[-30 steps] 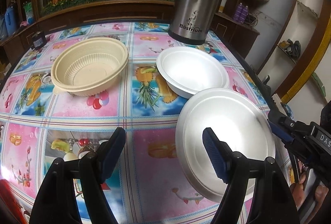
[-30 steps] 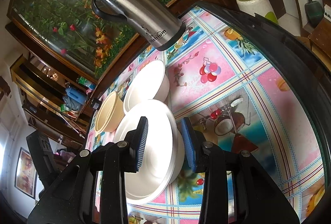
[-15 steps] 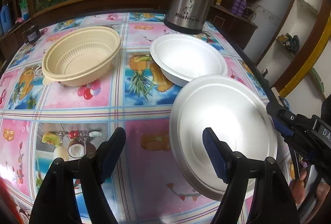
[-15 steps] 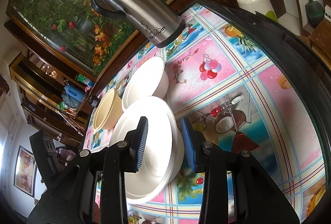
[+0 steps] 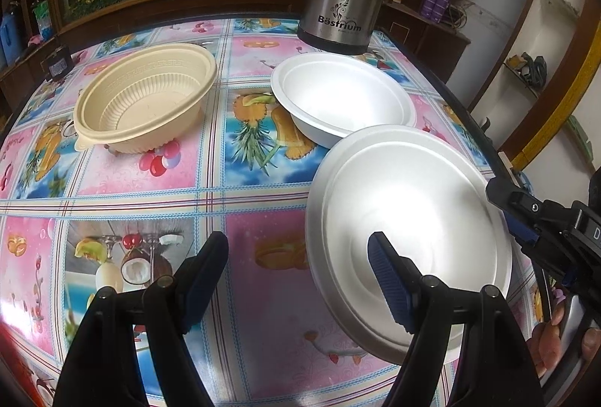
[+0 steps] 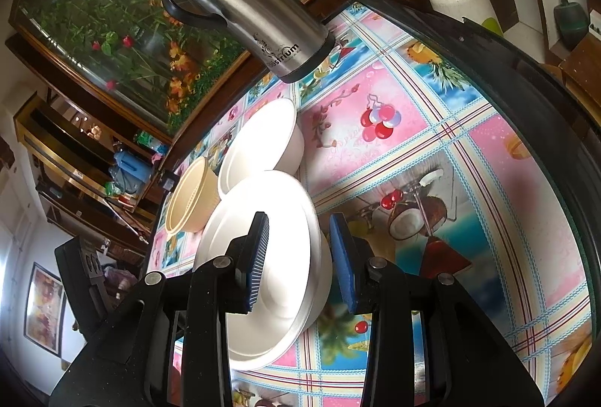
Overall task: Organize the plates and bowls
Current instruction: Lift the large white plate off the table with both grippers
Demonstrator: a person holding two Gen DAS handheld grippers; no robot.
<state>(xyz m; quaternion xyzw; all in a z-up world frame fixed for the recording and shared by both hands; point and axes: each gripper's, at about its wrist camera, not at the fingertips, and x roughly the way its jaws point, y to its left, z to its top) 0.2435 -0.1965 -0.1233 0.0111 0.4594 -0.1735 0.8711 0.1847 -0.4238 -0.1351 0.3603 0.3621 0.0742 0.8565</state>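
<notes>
A white foam bowl (image 5: 409,230) hangs tilted above the fruit-print table (image 5: 240,189), its rim between the right gripper's (image 6: 300,256) jaws, which pinch it. Just beyond it sit a second white bowl (image 5: 343,99) and, farther left, a beige bowl (image 5: 144,99); on its near side the left gripper (image 5: 298,279) hovers, jaws spread on nothing

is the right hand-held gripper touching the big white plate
Cannot tell. In the right wrist view the right hand-held gripper straddles the rim of the big white plate, but no pad contact or clear gap shows plainly.
</notes>
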